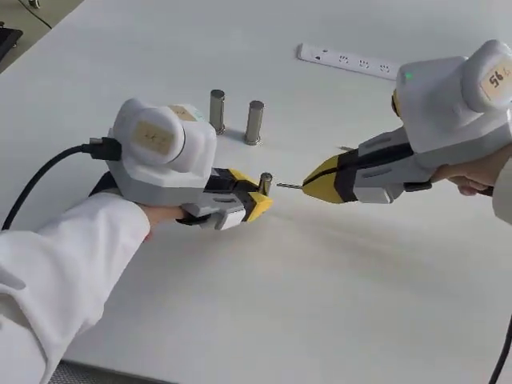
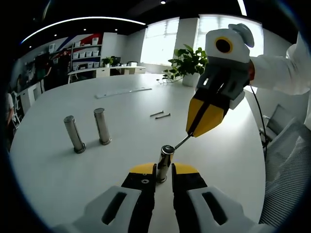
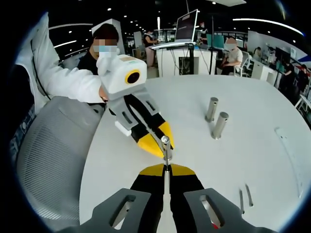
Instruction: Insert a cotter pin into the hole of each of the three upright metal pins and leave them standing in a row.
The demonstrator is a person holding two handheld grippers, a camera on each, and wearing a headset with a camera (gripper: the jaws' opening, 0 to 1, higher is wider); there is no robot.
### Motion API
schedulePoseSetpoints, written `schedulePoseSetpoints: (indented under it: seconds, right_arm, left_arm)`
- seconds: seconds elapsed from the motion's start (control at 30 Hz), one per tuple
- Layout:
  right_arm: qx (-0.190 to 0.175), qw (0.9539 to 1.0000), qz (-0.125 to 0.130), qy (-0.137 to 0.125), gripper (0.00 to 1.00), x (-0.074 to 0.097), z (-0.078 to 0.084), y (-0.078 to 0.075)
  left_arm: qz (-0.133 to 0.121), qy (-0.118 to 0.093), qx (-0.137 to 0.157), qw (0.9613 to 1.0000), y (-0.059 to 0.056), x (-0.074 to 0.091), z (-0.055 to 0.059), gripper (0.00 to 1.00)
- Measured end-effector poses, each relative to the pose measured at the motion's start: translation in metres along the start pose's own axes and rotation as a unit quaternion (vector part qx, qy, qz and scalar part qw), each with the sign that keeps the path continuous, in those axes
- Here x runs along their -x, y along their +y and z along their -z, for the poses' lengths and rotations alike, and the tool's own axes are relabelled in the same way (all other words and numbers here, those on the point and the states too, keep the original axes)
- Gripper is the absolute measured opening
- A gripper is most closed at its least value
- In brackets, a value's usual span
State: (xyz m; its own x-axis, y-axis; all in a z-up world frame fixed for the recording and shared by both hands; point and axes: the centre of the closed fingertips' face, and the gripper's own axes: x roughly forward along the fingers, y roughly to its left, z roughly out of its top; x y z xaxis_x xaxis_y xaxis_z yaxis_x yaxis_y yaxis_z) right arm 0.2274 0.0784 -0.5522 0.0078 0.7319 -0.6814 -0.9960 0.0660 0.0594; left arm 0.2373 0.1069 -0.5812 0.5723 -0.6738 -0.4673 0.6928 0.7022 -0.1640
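Reaching in from the left, the left hand-held gripper (image 2: pixel 164 171) is seen pinching a metal pin (image 2: pixel 165 160) between its yellow-tipped jaws. The pin is held upright, low on its shaft, with its rounded top above the jaw tips. A white sleeve (image 1: pixel 56 264) is seen behind this hand-held gripper, and the white bench (image 1: pixel 320 304) lies beneath it.

Beyond the left hand-held gripper's jaws and off to their left, two free metal pins (image 2: pixel 74 133) (image 2: pixel 102 125) are stood upright on the bench, near each other and well apart from the gripped one.

Just in front of the right hand-held gripper (image 1: pixel 308 183), a thin cotter pin (image 1: pixel 288 186) is pinched between its pressed-together jaws and is pointed straight at the gripped metal pin. The cotter pin's free end is brought up to the upper part of that pin; whether it has entered the hole cannot be told.

In the right gripper view, two spare cotter pins (image 3: pixel 240 199) (image 3: pixel 249 194) are found lying side by side on the bench, to the right of that hand-held gripper's jaws. A white power strip (image 1: pixel 348 61) is laid flat well beyond both hand-held grippers.
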Motion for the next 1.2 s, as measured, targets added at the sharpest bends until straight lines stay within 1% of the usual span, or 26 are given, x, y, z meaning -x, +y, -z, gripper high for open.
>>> schedulePoseSetpoints:
  seconds: [0.03, 0.2, 0.43, 0.67, 0.73, 0.8, 0.9, 0.97, 1.07, 1.13, 1.17, 1.2]
  right_arm:
    - [0.001, 1.0000, 0.000, 0.000, 0.00, 0.000, 0.000, 0.000]
    - [0.003, 1.0000, -0.004, 0.001, 0.00, -0.003, -0.004, 0.001]
    - [0.005, 1.0000, -0.002, 0.001, 0.00, -0.004, -0.006, 0.000]
    - [0.005, 1.0000, 0.003, -0.008, 0.00, -0.003, -0.012, 0.000]
    - [0.004, 0.9999, 0.005, -0.011, 0.00, -0.002, -0.011, -0.001]
    - [-0.001, 0.9998, 0.009, -0.018, 0.00, 0.001, -0.013, -0.003]
    - [-0.006, 0.9994, 0.010, -0.031, 0.00, 0.003, -0.015, -0.001]
    - [-0.009, 0.9986, 0.007, -0.052, 0.00, 0.004, -0.020, 0.002]
    - [-0.019, 0.9967, 0.004, -0.079, 0.00, 0.005, -0.022, 0.005]
    - [-0.030, 0.9955, 0.002, -0.090, 0.00, 0.004, -0.023, 0.006]
    - [-0.028, 0.9947, 0.008, -0.099, 0.00, 0.004, -0.022, 0.003]
    - [-0.034, 0.9940, 0.005, -0.104, 0.00, 0.004, -0.022, 0.003]
  left_arm:
    - [-0.001, -0.001, -0.003, 1.0000, 0.001, 0.000, -0.001, 0.09]
    - [0.001, -0.001, 0.000, 1.0000, 0.001, 0.001, 0.000, 0.08]
    - [0.004, 0.000, -0.011, 0.9999, 0.000, 0.001, 0.000, 0.08]
    - [0.005, 0.000, 0.000, 1.0000, 0.000, 0.001, 0.000, 0.08]
    - [0.006, -0.001, 0.006, 1.0000, 0.000, 0.001, 0.000, 0.08]
    - [0.008, -0.001, 0.008, 0.9999, 0.000, 0.001, 0.001, 0.08]
    - [0.010, -0.002, 0.015, 0.9998, 0.001, 0.002, 0.001, 0.08]
    - [0.011, -0.002, 0.018, 0.9998, 0.001, 0.001, 0.002, 0.08]
    - [0.012, -0.003, 0.023, 0.9997, 0.001, 0.001, 0.003, 0.08]
    - [0.012, -0.002, 0.021, 0.9997, 0.001, 0.001, 0.004, 0.08]
    - [0.013, -0.002, 0.021, 0.9997, 0.001, 0.001, 0.004, 0.08]
    - [0.012, -0.002, 0.022, 0.9997, 0.001, 0.001, 0.004, 0.08]
